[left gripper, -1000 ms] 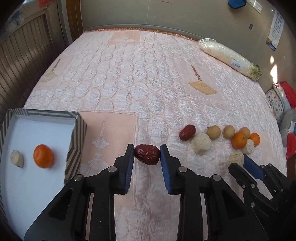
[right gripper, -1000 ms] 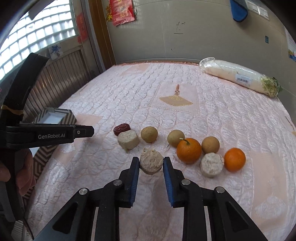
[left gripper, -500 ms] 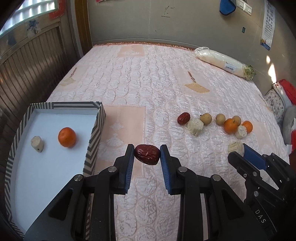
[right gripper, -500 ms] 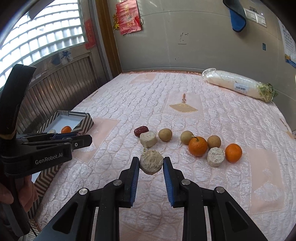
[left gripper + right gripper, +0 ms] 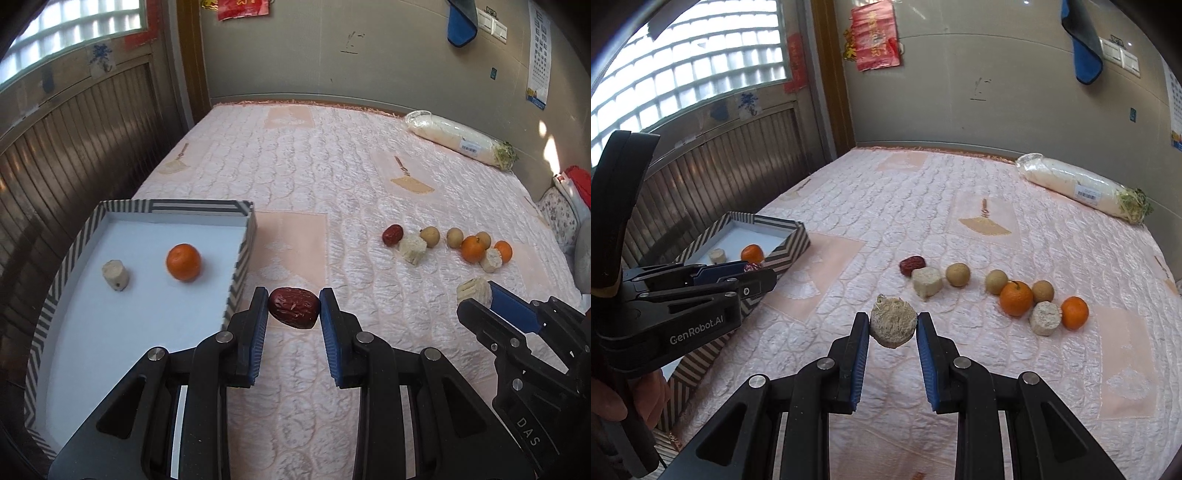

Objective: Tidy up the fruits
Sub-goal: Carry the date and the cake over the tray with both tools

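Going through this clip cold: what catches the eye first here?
Each gripper carries something above the pink quilted bed: the left gripper pinches a red date, the right gripper a pale beige chunk. At left, a striped tray holds an orange and a beige piece.

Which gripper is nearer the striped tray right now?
Left. The left gripper, shut on a red date, hovers just beside the striped tray at its near corner. The right gripper, holding a pale chunk, is farther out over the quilt.
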A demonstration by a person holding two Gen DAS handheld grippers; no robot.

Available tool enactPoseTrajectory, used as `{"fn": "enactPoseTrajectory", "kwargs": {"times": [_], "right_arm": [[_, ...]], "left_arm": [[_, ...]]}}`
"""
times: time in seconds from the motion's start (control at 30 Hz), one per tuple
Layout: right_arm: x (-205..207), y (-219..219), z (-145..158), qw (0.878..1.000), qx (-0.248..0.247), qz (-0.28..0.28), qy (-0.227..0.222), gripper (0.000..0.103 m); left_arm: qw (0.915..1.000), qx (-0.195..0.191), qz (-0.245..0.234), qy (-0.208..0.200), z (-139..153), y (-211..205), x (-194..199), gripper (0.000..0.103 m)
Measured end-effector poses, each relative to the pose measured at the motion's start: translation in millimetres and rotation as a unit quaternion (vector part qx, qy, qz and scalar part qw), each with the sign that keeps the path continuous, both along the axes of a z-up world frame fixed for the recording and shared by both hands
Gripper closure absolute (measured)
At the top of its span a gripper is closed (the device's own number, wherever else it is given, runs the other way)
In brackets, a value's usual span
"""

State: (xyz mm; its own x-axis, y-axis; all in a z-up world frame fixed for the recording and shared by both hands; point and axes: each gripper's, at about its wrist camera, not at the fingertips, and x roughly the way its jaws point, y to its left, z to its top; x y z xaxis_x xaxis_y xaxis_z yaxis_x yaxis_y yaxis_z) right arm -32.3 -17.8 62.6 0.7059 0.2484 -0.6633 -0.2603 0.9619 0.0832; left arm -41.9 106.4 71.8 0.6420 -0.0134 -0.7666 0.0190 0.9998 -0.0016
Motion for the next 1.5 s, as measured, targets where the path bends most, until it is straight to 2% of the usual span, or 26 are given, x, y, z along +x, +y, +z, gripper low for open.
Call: {"fn": "enactPoseTrajectory", "kwargs": {"times": [0.67, 0.97, 1.5], "right_arm": [[14, 105, 6, 0.994, -0.018, 0.110, -0.002, 0.078], [33, 154, 1, 0.986, -0.027, 0.162, 0.010, 0.078], [69, 211, -32, 0.973, -0.057, 0.217, 0.057, 0.078]], "left_arm": [[0.9964, -0.008, 0.083, -0.008, 8, 96, -12, 0.075], [0.9919, -0.033, 0.120, 0.026, -9, 141, -3, 0.076], [0.9854, -0.041, 0.151, 0.067, -35, 169, 10, 0.076]]}}
